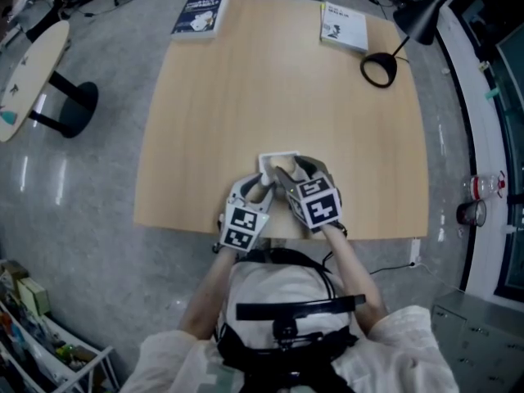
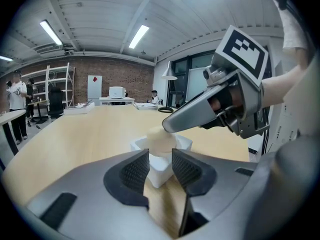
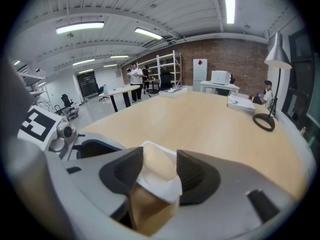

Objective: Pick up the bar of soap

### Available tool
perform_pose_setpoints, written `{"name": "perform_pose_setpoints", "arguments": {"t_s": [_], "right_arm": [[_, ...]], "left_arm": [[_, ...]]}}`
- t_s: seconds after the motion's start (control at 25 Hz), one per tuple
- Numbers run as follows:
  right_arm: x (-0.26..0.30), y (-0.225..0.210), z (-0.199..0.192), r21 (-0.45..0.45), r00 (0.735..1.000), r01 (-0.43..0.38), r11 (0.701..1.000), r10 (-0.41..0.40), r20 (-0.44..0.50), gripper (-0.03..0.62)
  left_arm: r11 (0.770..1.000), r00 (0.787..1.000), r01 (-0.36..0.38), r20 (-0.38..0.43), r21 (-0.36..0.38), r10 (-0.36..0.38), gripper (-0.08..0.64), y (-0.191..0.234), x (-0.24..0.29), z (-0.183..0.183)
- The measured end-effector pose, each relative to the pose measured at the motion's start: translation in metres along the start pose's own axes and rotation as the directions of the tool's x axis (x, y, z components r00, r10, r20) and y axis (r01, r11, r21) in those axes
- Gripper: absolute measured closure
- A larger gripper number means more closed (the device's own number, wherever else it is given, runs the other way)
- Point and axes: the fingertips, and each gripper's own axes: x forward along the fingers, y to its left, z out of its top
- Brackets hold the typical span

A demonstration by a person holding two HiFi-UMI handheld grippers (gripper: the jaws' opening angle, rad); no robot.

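A cream bar of soap (image 3: 159,163) lies in a white soap dish (image 1: 274,160) near the table's front edge. My right gripper (image 3: 159,173) is shut on the soap, a pad pressing each side, with the dish's rim (image 3: 165,190) just below. In the left gripper view the soap (image 2: 159,140) sits in the dish under a right finger (image 2: 200,111). My left gripper (image 2: 160,168) is shut on the dish's near corner (image 2: 159,174). In the head view the left gripper (image 1: 260,188) and right gripper (image 1: 285,174) meet over the dish and hide the soap.
The wooden table (image 1: 278,97) carries a blue book (image 1: 199,13) at the far left, a white booklet (image 1: 344,25) and a black lamp base (image 1: 379,70) at the far right. A round side table (image 1: 29,68) stands left, and a bottle (image 1: 483,185) is on the floor at right.
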Motion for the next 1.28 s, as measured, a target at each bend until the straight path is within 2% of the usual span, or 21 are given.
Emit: {"name": "perform_pose_setpoints", "arguments": {"t_s": [0.2, 0.36, 0.56, 0.8, 0.88, 0.96, 1.08, 1.16, 1.28], "right_arm": [[-0.016, -0.025, -0.001, 0.059, 0.999, 0.047, 0.997, -0.049, 0.024, 0.391], [-0.019, -0.038, -0.002, 0.056, 0.997, 0.078, 0.995, -0.079, 0.021, 0.396], [-0.02, -0.04, -0.004, 0.062, 0.997, 0.064, 0.996, -0.066, 0.027, 0.396], [-0.02, -0.042, -0.003, 0.044, 0.999, 0.044, 0.998, -0.045, 0.024, 0.396], [-0.022, -0.04, -0.001, -0.023, 1.0, 0.018, 1.0, -0.018, 0.018, 0.397], [-0.023, -0.036, 0.0, -0.161, 1.0, -0.021, 0.987, 0.02, -0.007, 0.397], [-0.019, -0.027, -0.009, -0.381, 0.993, -0.095, 0.92, 0.064, -0.095, 0.397], [-0.015, -0.022, -0.015, -0.444, 0.987, -0.136, 0.886, 0.082, -0.139, 0.397], [-0.008, -0.014, -0.018, -0.47, 0.978, -0.186, 0.863, 0.116, -0.174, 0.397]], "left_arm": [[1.0, 1.0, 0.008, -0.012, 0.007, -0.008, 0.405, -0.001, 0.0, 0.0], [1.0, 1.0, 0.005, -0.001, 0.023, -0.005, 0.405, -0.002, 0.0, 0.015], [0.995, 1.0, 0.02, 0.001, 0.097, -0.02, 0.405, -0.006, 0.016, 0.052], [0.987, 0.997, 0.066, -0.047, 0.144, -0.059, 0.405, -0.01, 0.025, 0.046], [0.989, 0.997, 0.065, -0.048, 0.133, -0.059, 0.405, -0.01, 0.026, 0.044], [0.99, 0.997, 0.063, -0.045, 0.123, -0.058, 0.405, -0.01, 0.027, 0.043], [0.991, 0.998, 0.059, -0.044, 0.116, -0.054, 0.405, -0.008, 0.028, 0.043], [0.992, 0.998, 0.057, -0.044, 0.112, -0.052, 0.405, -0.007, 0.029, 0.042], [0.992, 0.997, 0.056, -0.05, 0.115, -0.051, 0.405, -0.007, 0.032, 0.041]]}}
